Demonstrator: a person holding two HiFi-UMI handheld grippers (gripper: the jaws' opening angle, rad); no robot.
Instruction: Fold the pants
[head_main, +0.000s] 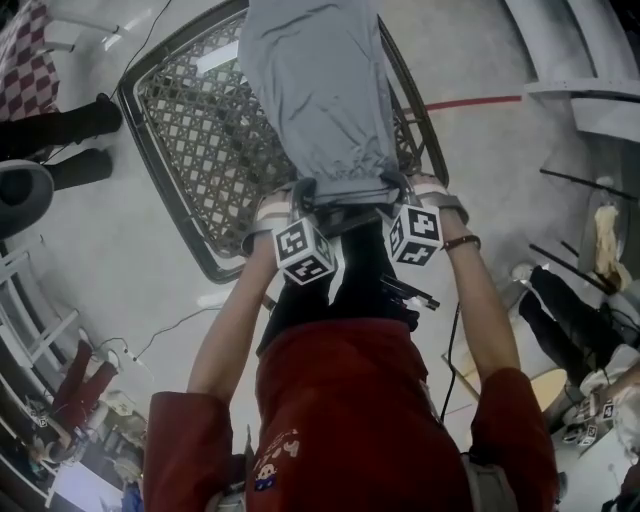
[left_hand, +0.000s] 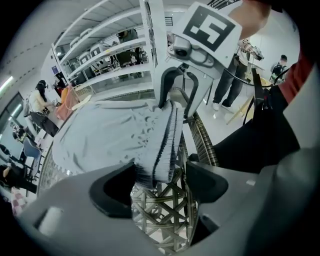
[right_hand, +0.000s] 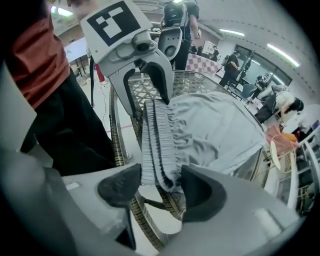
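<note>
pants (head_main: 315, 90): grey, flat on lattice worktop (head_main: 190, 140), legs run to 12 o'clock, waistband (head_main: 345, 188) at 6 o'clock end, by the rim
left gripper (left_hand: 159, 185): at waistband's 9 o'clock end, fingers wide, band end hangs between them, not clamped
right gripper (right_hand: 159, 189): at waistband's 3 o'clock end, fingers wide, band end between them, not clamped

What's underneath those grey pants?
A woven lattice table, showing beside the grey pants. The tabletop directly beneath the cloth is covered, so anything lying there can't be seen.
</note>
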